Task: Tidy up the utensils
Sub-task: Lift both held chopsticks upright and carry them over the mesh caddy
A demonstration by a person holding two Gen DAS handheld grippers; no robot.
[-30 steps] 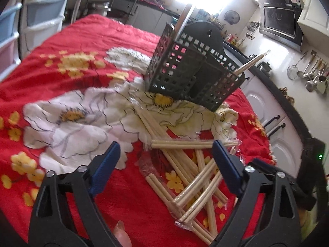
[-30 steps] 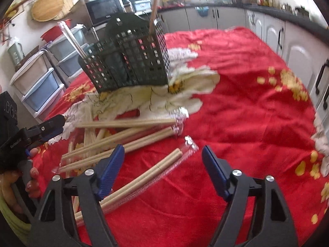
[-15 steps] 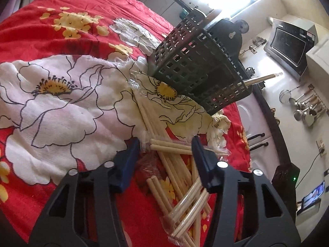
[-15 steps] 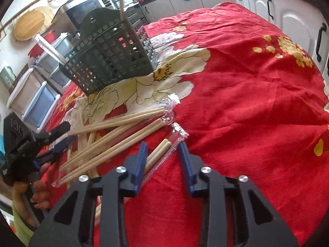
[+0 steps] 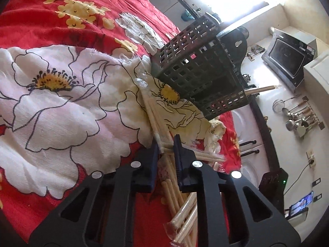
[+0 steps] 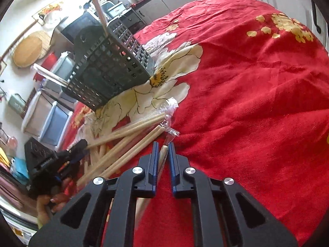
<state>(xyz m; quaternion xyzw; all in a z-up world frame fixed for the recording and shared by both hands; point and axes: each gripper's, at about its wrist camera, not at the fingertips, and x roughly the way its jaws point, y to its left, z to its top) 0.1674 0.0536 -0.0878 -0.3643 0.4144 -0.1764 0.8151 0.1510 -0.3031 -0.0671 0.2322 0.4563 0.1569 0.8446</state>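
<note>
— Red floral cloth (image 6: 257, 86) covers the tabletop, kitchen behind. Where are the chopsticks?

— Loose pile of wrapped pairs (image 6: 131, 135) in front of the black basket (image 6: 107, 68), which stands upright with a few sticks already in it.

— And the grips?

— Right hand-held gripper (image 6: 163, 150): jaws nearly together, pinching one wrapped pair (image 6: 163, 154). Its long axis runs along the fingers, wrapper tip pointing ahead, toward the basket's right.

— Left?

— Left hand-held gripper (image 5: 165, 144): jaws narrowed around a pair (image 5: 156, 119) whose long axis points away toward the basket (image 5: 201, 72); contact looks likely, but I can't be sure. Basket lies ahead of both, up-left of the right one.
</note>
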